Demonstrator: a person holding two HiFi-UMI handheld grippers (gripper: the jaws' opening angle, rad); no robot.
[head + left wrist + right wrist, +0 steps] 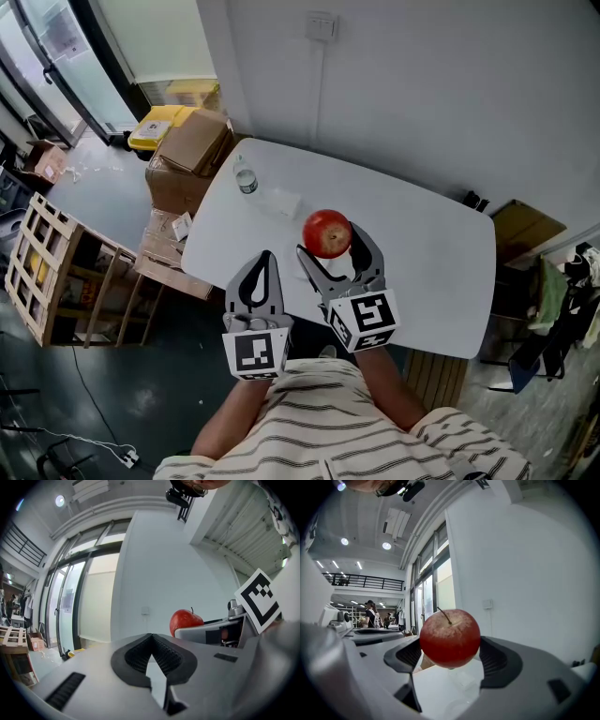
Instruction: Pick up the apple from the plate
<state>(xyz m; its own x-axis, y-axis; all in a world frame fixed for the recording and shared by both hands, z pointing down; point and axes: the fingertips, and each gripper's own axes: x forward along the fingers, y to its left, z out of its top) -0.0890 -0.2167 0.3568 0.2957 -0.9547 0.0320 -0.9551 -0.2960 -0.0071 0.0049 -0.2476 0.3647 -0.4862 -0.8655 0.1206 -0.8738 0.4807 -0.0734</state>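
Observation:
A red apple (327, 232) is held up above the white table (441, 281), clamped between the jaws of my right gripper (330, 240). In the right gripper view the apple (450, 638) fills the gap between the two dark pads, stem up. My left gripper (263, 262) hovers just left of the right one, its jaws shut with nothing between them. From the left gripper view (152, 641) the apple (185, 620) shows to the right, beside the right gripper's marker cube (259, 597). A clear plate (280, 202) lies on the table beyond the apple.
A small capped bottle (245, 178) stands near the table's far left corner. Cardboard boxes (192, 150) and a wooden crate (49, 267) sit on the floor to the left. A white wall runs behind the table. People stand far off in the right gripper view.

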